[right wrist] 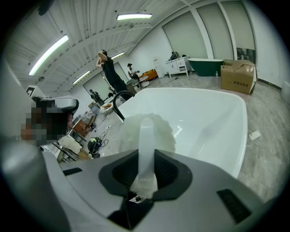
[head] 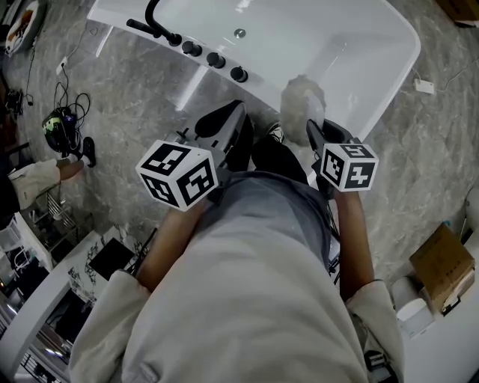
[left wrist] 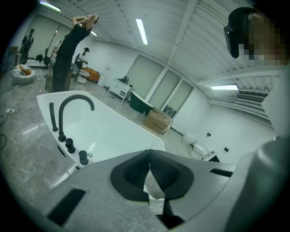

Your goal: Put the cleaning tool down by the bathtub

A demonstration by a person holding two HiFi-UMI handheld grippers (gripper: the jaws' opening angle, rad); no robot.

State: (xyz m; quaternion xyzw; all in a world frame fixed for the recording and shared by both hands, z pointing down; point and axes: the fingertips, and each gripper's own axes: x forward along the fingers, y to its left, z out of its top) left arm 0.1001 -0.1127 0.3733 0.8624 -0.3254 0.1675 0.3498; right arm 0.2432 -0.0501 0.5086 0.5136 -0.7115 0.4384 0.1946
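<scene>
The white bathtub (head: 352, 45) lies ahead of me, with a black tap (head: 153, 19) and knobs on its left rim. My right gripper (head: 318, 135) is shut on the pale handle (right wrist: 146, 145) of the cleaning tool, whose fluffy white head (head: 303, 97) hangs over the tub's near rim. In the right gripper view that fluffy head (right wrist: 161, 129) stands in front of the bathtub (right wrist: 213, 122). My left gripper (head: 228, 123) is shut with nothing in it, held beside the right one over the floor. The left gripper view shows the bathtub (left wrist: 108, 131) and tap (left wrist: 68, 106).
Grey marbled floor (head: 434, 157) surrounds the tub. Cables and a dark headset (head: 60, 123) lie at left beside a person's arm. A cardboard box (head: 441, 262) sits at right. A person (left wrist: 68, 50) stands beyond the tub, with boxes (left wrist: 157, 121) farther back.
</scene>
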